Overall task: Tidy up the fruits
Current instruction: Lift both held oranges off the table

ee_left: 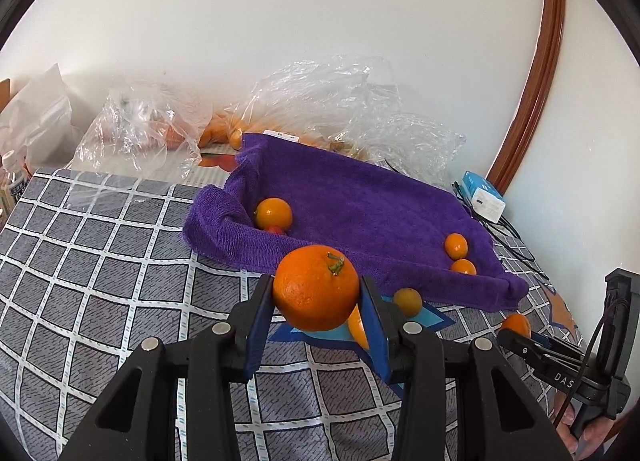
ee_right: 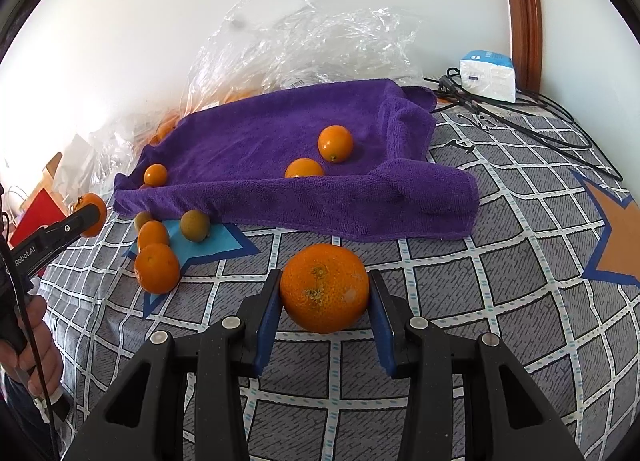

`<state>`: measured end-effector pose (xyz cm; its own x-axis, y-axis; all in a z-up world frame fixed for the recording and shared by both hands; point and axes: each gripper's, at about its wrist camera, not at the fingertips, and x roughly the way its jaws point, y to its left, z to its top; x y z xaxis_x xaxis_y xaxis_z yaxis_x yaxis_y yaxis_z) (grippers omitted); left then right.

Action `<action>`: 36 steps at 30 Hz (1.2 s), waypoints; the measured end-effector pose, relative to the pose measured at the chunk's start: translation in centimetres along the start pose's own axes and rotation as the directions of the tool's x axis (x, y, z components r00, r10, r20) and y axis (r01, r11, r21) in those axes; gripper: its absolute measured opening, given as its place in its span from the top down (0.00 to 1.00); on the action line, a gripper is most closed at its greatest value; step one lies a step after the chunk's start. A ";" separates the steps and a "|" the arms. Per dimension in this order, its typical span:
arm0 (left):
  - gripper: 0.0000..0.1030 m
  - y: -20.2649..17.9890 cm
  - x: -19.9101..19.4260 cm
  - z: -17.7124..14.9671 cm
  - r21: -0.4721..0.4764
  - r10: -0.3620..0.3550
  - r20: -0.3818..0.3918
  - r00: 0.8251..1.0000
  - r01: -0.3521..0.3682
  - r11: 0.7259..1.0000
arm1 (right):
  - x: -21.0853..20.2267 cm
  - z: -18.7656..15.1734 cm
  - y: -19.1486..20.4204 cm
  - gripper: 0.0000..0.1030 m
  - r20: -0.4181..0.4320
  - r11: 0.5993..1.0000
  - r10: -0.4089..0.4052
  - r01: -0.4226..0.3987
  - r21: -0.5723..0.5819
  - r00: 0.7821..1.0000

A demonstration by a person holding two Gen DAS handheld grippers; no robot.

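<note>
Between the blue pads of the left gripper (ee_left: 316,301) sits a stemmed orange (ee_left: 316,287), pinched on both sides and lifted clear of the checked cloth (ee_left: 100,261). The right gripper (ee_right: 325,297) likewise pinches a second orange (ee_right: 324,288), scarred end toward the camera, its pads pressing each flank.

Just beyond both grippers lies a purple towel (ee_right: 280,133), rumpled, with its near edge rolled into a ridge. On the towel, in the right wrist view, a small fruit (ee_right: 335,143) rests near the middle, another (ee_right: 304,168) is half hidden behind the ridge, and a third (ee_right: 155,175) lies at the left end.

Near the towel's left front corner, on a blue star patch (ee_right: 208,241), are loose fruits: a brownish one (ee_right: 195,225) on the patch, another brownish one (ee_right: 143,219) touching the towel edge, and two orange ones (ee_right: 157,268) stacked toward the near side.

At the far side, against the wall, crumpled clear bags (ee_right: 312,41) hold more orange fruit. A white-and-blue box (ee_right: 487,75) with black cables (ee_right: 520,117) stands at the far right.

A hand (ee_right: 36,345) grips the left gripper's handle at the left edge of the right wrist view.
</note>
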<state>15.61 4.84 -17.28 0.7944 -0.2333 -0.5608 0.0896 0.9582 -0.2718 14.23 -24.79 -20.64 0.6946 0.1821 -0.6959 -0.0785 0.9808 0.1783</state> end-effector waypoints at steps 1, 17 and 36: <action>0.61 0.0 0.0 0.0 0.000 0.000 0.000 1.000 0.000 1.000 | 0.0 0.0 0.0 0.60 0.000 1.000 0.002 -0.002 0.001 1.000; 0.61 0.6 -0.2 0.3 -0.025 0.009 0.015 1.000 -0.008 1.000 | -0.1 0.0 -0.2 0.60 0.000 1.000 -0.001 0.001 0.010 1.000; 0.61 1.1 -1.2 1.9 -0.014 0.062 0.011 0.998 -0.062 0.998 | -0.5 1.7 1.9 0.60 -0.004 1.000 -0.003 0.003 -0.030 1.000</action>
<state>15.90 6.45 -15.43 0.8051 -0.1718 -0.5677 0.0321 0.9684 -0.2474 14.95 -23.09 -18.81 0.6918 0.1794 -0.6995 -0.0978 0.9830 0.1554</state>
